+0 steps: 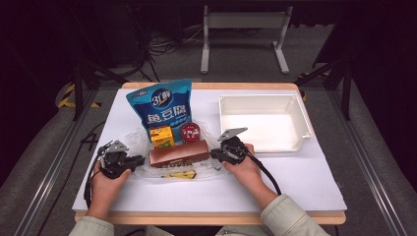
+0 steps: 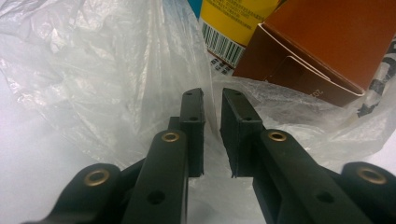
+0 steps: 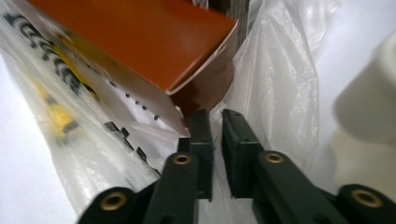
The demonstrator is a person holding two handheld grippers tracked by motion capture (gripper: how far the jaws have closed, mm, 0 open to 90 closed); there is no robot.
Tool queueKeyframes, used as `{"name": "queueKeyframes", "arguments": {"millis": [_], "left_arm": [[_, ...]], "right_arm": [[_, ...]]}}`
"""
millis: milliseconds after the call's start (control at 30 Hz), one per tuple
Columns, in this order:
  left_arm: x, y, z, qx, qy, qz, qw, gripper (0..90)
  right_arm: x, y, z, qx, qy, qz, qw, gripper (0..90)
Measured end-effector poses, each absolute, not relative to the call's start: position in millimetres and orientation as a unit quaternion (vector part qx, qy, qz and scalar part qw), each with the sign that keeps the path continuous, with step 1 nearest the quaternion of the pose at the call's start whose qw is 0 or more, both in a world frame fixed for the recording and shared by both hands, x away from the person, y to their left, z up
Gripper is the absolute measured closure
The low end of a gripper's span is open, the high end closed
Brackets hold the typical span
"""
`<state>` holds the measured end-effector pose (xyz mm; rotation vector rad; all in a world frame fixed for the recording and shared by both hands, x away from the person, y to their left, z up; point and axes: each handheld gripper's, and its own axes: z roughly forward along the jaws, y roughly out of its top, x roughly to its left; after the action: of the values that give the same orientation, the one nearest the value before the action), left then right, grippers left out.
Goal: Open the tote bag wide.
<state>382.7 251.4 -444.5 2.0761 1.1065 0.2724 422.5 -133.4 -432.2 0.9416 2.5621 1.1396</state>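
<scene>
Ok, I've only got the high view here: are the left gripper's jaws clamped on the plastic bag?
Observer: No. In the left gripper view, the left gripper has a narrow gap between its jaws. Film of the plastic bag lies in the gap, not pinched.
Operator: And the right one?
Observer: Same there. The right gripper shows a slim gap with bag film in it, and its tips are close to a corner of the brown box.
Operator: What's ahead of the left jaws?
Observer: The brown box's end flap, and beside it a barcode on the yellow box.
</scene>
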Motion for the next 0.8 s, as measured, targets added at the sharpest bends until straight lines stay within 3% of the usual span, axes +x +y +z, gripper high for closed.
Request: {"name": "queueKeyframes", "arguments": {"millis": [233, 500, 800], "left_arm": [[373, 253, -438, 0.805, 0.425, 0.115, 0.397, 67.9], [367, 252, -428, 0.795, 0.406, 0.122, 0.434, 60.0], [363, 250, -420, 0.781, 0.39, 0.137, 0.467, 57.3]], "right_arm": [[417, -141, -415, 0.314, 0.844, 0.419, 0.115, 55.9], [406, -149, -393, 0.294, 0.824, 0.469, 0.123, 50.0], [401, -158, -368, 0.278, 0.808, 0.506, 0.121, 47.4]]}}
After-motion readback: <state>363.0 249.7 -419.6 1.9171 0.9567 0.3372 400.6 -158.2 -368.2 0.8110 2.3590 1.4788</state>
